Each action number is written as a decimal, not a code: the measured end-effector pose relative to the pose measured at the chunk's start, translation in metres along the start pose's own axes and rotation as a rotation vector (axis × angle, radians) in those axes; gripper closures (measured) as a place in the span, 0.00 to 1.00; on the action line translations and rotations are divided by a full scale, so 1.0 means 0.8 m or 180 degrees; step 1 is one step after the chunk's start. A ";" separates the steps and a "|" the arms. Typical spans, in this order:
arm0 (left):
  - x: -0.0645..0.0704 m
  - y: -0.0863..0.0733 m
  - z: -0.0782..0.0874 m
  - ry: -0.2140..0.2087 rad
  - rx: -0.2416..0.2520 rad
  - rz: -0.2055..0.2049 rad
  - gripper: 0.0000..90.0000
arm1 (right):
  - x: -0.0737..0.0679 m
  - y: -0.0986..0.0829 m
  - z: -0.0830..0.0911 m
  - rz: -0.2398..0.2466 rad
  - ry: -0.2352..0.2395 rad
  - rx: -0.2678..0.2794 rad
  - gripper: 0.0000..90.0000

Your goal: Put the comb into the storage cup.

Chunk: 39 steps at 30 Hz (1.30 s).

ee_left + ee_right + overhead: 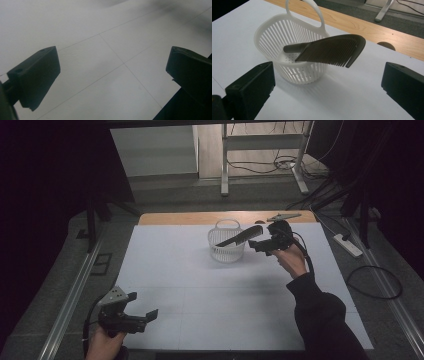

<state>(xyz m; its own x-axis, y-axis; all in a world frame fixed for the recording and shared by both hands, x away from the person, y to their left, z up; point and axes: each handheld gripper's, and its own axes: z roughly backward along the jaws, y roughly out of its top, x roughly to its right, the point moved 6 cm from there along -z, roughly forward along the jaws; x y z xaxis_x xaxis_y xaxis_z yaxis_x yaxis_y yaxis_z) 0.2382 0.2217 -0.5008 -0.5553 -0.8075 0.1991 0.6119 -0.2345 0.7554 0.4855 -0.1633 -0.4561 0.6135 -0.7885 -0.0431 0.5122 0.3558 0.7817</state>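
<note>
A white slatted plastic basket (226, 245) with a loop handle stands toward the far middle of the white tabletop (200, 290). A dark comb (241, 236) rests in it at a slant: its handle end lies down inside the basket, and its toothed end sticks out over the rim on the right, teeth pointing down.

The right gripper (261, 245) is held above the tabletop just beside the basket's right side, facing the comb's protruding end. In the right gripper view its jaws stand wide apart with nothing between them, and the comb (332, 50) and basket (287, 47) sit just ahead of them, apart from both jaws.

The left gripper (142, 317) is at the near left corner of the tabletop, well apart from the basket, its jaws spread wide over the bare white surface (100, 62).

A grey flat tool (283, 216) lies on the wooden strip at the far edge.
</note>
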 end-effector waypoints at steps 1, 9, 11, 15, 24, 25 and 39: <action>0.000 0.000 0.000 -0.0001 -0.0004 -0.0006 0.00 | 0.000 -0.001 0.000 0.0005 -0.0001 -0.0007 0.00; 0.000 0.000 0.001 -0.0025 -0.0030 0.0029 0.00 | -0.005 -0.005 0.005 0.0066 0.0025 -0.0001 0.00; -0.001 0.000 0.002 -0.0012 -0.0038 0.0033 0.00 | -0.006 -0.006 0.007 0.0102 -0.0008 -0.0018 0.00; -0.002 -0.001 0.003 0.0008 -0.0036 0.0018 0.00 | -0.011 -0.009 0.010 0.0137 -0.0013 -0.0041 0.00; -0.002 -0.001 0.004 -0.0002 -0.0030 0.0013 0.00 | -0.022 -0.015 0.017 0.0183 -0.0003 -0.0056 0.00; -0.002 -0.001 0.004 -0.0001 -0.0033 0.0007 0.00 | -0.023 -0.015 0.018 0.0173 0.0000 -0.0048 0.00; -0.002 -0.001 0.004 -0.0020 -0.0027 0.0016 0.00 | -0.034 -0.026 0.025 0.0224 0.0001 -0.0022 0.00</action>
<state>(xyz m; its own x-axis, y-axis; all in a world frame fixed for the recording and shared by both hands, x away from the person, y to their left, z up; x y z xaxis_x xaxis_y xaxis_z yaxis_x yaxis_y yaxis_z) 0.2369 0.2247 -0.5000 -0.5557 -0.8052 0.2068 0.6193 -0.2350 0.7492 0.4463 -0.1593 -0.4589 0.6484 -0.7612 0.0116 0.4719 0.4139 0.7785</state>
